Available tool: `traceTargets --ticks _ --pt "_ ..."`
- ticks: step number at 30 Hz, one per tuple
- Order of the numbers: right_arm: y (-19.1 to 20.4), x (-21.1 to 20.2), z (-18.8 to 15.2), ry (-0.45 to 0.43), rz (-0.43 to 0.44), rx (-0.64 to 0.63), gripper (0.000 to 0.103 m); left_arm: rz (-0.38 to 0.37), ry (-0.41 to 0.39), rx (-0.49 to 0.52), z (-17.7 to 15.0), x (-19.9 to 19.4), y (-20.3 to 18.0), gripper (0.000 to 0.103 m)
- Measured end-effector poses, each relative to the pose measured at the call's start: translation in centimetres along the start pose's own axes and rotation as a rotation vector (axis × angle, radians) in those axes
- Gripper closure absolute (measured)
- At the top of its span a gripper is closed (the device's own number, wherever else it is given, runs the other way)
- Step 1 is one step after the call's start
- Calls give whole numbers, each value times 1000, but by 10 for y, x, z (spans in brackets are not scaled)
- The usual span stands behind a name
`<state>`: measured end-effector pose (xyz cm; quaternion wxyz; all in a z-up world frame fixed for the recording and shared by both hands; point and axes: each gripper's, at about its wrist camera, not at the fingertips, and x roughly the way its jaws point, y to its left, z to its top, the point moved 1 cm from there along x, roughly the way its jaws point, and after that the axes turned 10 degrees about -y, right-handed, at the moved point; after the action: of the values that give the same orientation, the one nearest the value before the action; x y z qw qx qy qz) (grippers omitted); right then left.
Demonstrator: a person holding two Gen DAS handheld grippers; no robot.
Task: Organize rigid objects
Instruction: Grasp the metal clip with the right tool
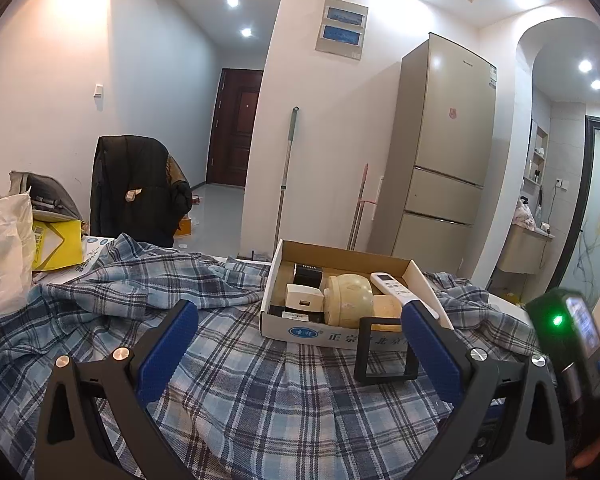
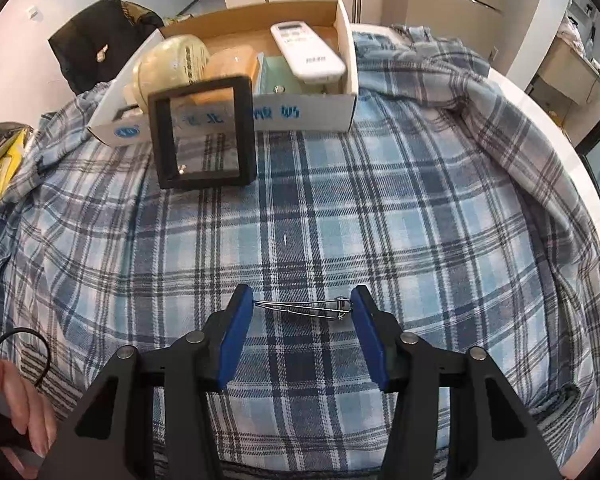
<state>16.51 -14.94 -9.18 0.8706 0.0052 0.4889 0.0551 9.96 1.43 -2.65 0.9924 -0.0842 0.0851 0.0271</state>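
Left gripper [image 1: 300, 320] jaws wide; right gripper [image 2: 302, 306] jaws seemingly clamped.

Surface: a table [image 2: 556, 136], white edge showing, covered by a blue plaid cloth [image 2: 380, 208].
On the cloth: cardboard box [image 2: 312, 112] at the far side; black square frame [image 2: 204, 132] standing before it; metal nail clipper [image 2: 304, 309] lying nearer.

The left wrist camera sits low over the desk's near edge and looks almost level across the plaid cloth [image 1: 260, 380] to the cardboard box [image 1: 300, 330] and the room beyond. The right wrist camera looks steeply down on the cloth from close above, the box at the top of its frame. Both views share the box and the black square frame [image 2: 202, 132] before it.
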Motion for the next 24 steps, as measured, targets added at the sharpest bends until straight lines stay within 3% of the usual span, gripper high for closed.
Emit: traceTargets --ticks 3,6,10,12,16,24 --pt "-5 -18 10 -81 -1 -16 53 -24 11 19 2 2 -2 0" --pt "-11 -34 20 -179 -19 -61 53 -66 31 107 7 8 -10 0" --pt "-24 -40 27 -279 -57 -95 53 -109 161 171 4 28 -25 0" --pt "-29 -33 31 -291 -91 -110 53 -125 230 188 -1 41 -33 0" --pt "-39 -21 32 -288 -39 -65 53 -217 439 228 -15 77 -56 0" --pt "-48 -20 30 -333 -46 -60 53 -173 553 314 -44 120 -91 0"
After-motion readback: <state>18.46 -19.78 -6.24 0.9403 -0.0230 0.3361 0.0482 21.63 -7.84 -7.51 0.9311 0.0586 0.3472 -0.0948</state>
